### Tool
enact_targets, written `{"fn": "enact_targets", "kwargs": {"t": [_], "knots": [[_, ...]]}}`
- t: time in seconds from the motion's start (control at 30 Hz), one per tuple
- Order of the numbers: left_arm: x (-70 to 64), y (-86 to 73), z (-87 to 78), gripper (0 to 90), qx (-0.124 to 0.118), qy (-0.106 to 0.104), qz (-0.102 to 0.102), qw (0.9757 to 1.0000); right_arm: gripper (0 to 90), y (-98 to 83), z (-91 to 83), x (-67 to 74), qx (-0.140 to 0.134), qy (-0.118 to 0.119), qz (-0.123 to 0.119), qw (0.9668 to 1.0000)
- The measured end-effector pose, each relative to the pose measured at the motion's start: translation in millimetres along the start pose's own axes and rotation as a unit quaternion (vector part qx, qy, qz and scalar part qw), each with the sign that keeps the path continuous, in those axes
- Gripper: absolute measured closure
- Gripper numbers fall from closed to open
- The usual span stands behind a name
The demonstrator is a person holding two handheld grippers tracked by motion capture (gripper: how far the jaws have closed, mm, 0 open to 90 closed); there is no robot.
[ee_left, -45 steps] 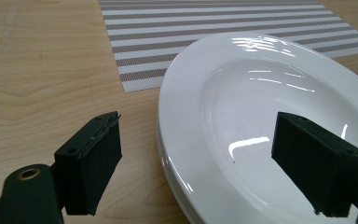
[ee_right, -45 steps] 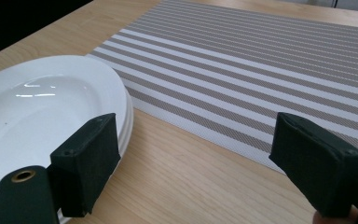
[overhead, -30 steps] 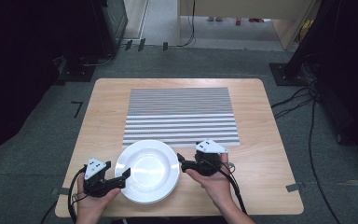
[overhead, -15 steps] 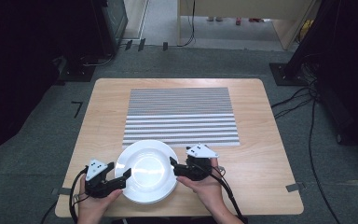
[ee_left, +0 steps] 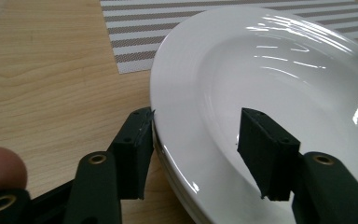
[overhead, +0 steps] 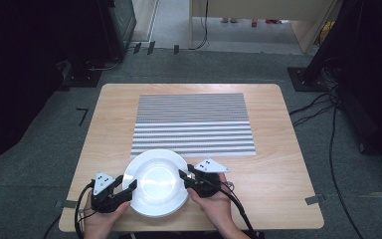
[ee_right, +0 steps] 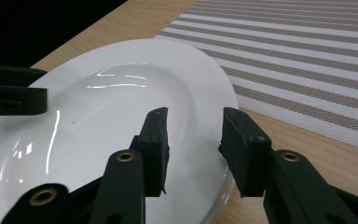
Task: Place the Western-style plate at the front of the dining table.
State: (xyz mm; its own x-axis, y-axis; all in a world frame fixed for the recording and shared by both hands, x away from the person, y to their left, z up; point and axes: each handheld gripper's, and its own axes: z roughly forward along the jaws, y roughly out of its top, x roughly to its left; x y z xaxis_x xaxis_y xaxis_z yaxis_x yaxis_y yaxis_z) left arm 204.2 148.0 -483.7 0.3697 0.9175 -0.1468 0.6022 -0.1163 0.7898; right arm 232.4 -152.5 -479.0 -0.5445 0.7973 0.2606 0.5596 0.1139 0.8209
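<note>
The left tool (overhead: pixel 128 185) straddles the near-left rim of the white plate (overhead: pixel 155 181), one jaw under the edge and the other over the inner slope; its jaws have just been closing, and in the left gripper view (ee_left: pixel 193 147) the upper one hangs short of the glaze, so it is not yet clamped. The right tool (overhead: pixel 184 175) sits at the plate's right rim, its jaws also just closing with the rim between them (ee_right: pixel 193 144), a gap still open on both sides. The plate lies on the worktop (overhead: pixel 278 149) near its front edge, its far rim just reaching the striped placemat (overhead: pixel 193 122). Glazed, stiff and breakable, it looks slippery and moderately heavy; the sensible hold is the flat rim at opposite sides, pinched evenly so it lifts level
</note>
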Motion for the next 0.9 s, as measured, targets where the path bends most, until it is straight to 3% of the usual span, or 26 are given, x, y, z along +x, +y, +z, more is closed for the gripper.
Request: {"fn": "enact_targets", "kwargs": {"t": [0.13,0.27,0.47,0.6,0.9], "knots": [[2.9,-1.8,1.9,53.0,0.004,-0.002,-0.002,1.0000,70.3,-2.6,0.5,-2.2,-0.004,0.006,0.003,1.0000],[3.9,-2.3,1.7,53.5,0.001,-0.006,-0.003,1.0000,71.9,-4.3,-1.9,-9.1,-0.026,-0.013,0.006,0.9996],[5.2,-3.9,1.6,53.5,-0.004,-0.010,-0.004,0.9999,75.6,-10.0,-0.3,-20.2,-0.016,-0.014,0.032,0.9992],[6.2,-5.8,1.5,53.8,-0.012,-0.013,-0.009,0.9998,76.9,-12.0,0.4,-22.0,-0.009,0.016,0.067,0.9976],[5.2,-6.5,2.1,54.0,-0.015,-0.008,-0.012,0.9998,81.1,-13.8,-0.7,-28.1,-0.012,0.034,0.120,0.9921]]}}
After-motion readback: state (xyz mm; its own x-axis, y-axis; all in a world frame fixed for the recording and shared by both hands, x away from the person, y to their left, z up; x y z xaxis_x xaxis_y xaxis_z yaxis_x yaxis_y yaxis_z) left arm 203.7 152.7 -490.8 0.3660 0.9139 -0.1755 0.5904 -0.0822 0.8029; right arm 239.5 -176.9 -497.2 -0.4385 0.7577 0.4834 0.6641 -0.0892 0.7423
